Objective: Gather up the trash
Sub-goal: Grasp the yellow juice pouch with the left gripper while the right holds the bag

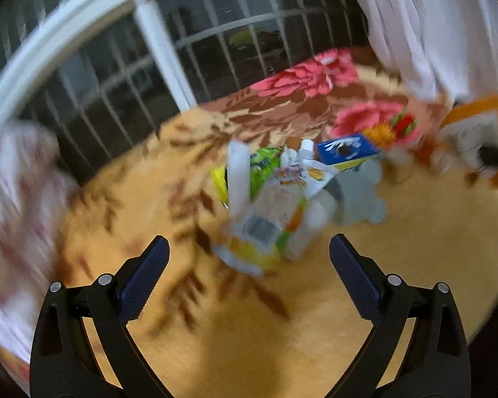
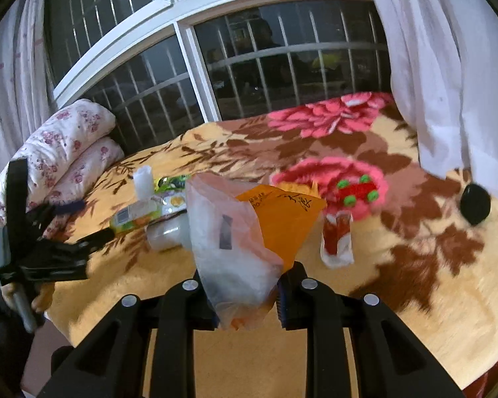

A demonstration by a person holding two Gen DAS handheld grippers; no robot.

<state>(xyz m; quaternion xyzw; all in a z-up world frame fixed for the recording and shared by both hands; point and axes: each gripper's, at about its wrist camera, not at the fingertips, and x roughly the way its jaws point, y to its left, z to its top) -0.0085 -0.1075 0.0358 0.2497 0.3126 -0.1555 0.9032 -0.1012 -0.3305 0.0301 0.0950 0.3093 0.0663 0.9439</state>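
A heap of trash lies on the floral blanket (image 1: 415, 232): a yellow-and-white wrapper (image 1: 265, 232), a green wrapper (image 1: 262, 169), a white tube (image 1: 237, 172), a blue box (image 1: 348, 147) and a grey piece (image 1: 358, 195). My left gripper (image 1: 249, 242) hangs open just in front of the heap, with nothing between its pads. My right gripper (image 2: 245, 285) is shut on a translucent plastic bag (image 2: 229, 232). An orange envelope (image 2: 282, 219) stands up behind the bag. The left gripper (image 2: 83, 222) also shows at the left of the right wrist view.
A red-and-white wrapper (image 2: 337, 238), a red toy with green wheels (image 2: 357, 192) and a black round object (image 2: 474, 204) lie on the blanket to the right. A folded flowered quilt (image 2: 59, 146) sits at the left by the barred window (image 2: 249, 76). White curtain (image 2: 448, 66) hangs at right.
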